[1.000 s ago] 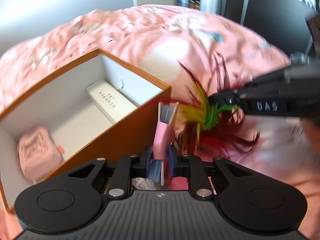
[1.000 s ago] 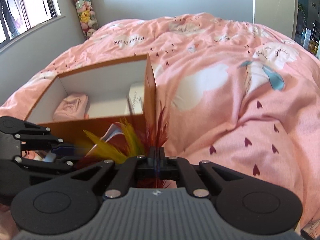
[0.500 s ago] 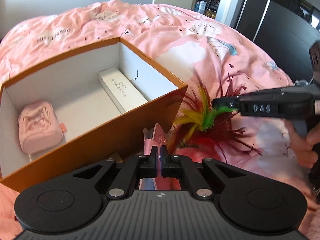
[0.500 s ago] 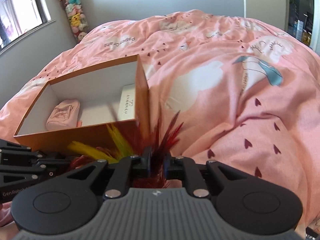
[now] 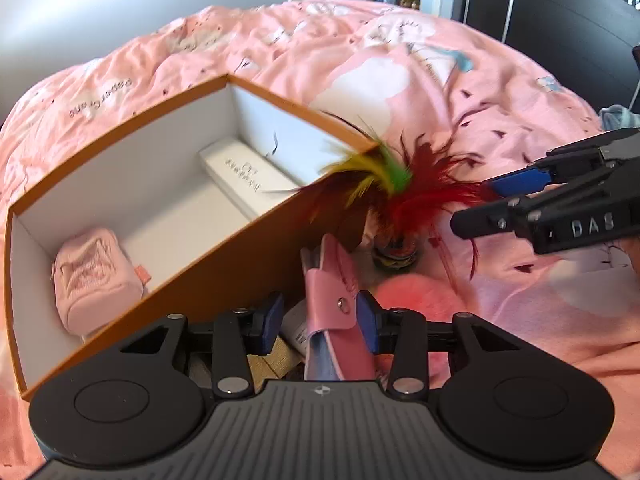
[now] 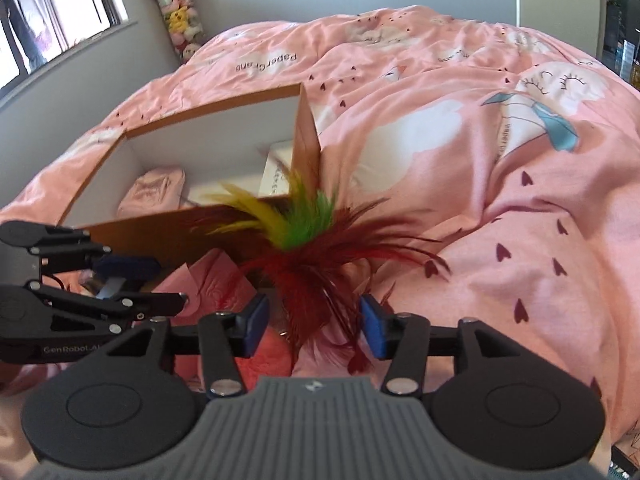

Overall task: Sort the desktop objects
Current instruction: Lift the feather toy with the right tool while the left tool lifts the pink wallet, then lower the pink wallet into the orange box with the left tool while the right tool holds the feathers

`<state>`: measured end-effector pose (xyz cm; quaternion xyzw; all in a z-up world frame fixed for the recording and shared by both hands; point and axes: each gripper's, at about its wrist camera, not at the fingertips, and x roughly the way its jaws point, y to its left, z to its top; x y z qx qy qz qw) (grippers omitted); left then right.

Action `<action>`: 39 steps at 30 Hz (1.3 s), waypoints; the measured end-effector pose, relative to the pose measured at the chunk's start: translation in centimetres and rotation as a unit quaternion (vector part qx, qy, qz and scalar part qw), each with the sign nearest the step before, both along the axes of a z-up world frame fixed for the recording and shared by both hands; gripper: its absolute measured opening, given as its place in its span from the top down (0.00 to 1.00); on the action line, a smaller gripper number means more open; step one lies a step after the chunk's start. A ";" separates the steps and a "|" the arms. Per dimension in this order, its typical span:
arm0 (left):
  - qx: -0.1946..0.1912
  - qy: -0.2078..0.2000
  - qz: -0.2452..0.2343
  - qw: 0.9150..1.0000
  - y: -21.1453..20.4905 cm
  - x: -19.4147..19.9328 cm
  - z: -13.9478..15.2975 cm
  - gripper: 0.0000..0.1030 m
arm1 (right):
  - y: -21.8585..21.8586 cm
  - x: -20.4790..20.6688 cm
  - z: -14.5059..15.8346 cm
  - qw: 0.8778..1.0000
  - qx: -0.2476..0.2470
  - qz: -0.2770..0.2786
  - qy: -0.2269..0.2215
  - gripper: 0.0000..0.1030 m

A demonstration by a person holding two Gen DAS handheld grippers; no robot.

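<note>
Just outside the near right corner of the orange box (image 5: 224, 256), on the pink duvet (image 6: 500, 200), both task things lie between parted jaws; neither is held. The left gripper (image 5: 320, 318) has just been opening; its blue pads stand about half apart with the pink case (image 5: 334, 280) between them — the right pad is close against the case's flap, the left pad clear of it, so the grip looks released. The case's long axis runs straight away from the fingers, leaning toward the box wall. The right gripper (image 6: 314, 326) has also just been opening, and wide; the feather shuttlecock (image 6: 304, 248) sits loose between its pads, plumes fanning up and forward over the box's corner, its weighted base low on the duvet just beyond the fingertips. Inside the box lie a pink pouch (image 5: 92, 280) and a white case (image 5: 248, 172). By my reading the box lies ahead and left of both hands — the left hand is nearer its open top, the right nearer the shuttlecock; either thing must go up over the near wall.
</note>
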<state>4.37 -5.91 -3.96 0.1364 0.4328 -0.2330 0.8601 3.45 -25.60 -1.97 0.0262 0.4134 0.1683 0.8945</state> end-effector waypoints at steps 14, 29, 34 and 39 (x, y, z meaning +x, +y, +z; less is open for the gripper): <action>-0.015 0.037 0.020 0.999 0.1 1.2 -1.3 0.55 | 2.2 4.5 -2.4 1.000 -0.008 0.009 0.019 0.41; -0.028 0.046 0.030 0.998 0.2 1.1 -1.7 0.71 | 2.3 4.7 -2.6 1.000 0.006 0.004 0.006 0.86; -0.042 0.041 0.041 0.997 0.8 0.6 -1.1 0.72 | 2.0 3.7 -1.3 1.000 0.005 -0.003 -0.010 0.87; -0.065 0.033 0.051 0.996 1.5 -0.1 0.2 0.72 | 2.3 2.4 -0.1 1.000 -0.001 -0.012 -0.025 0.87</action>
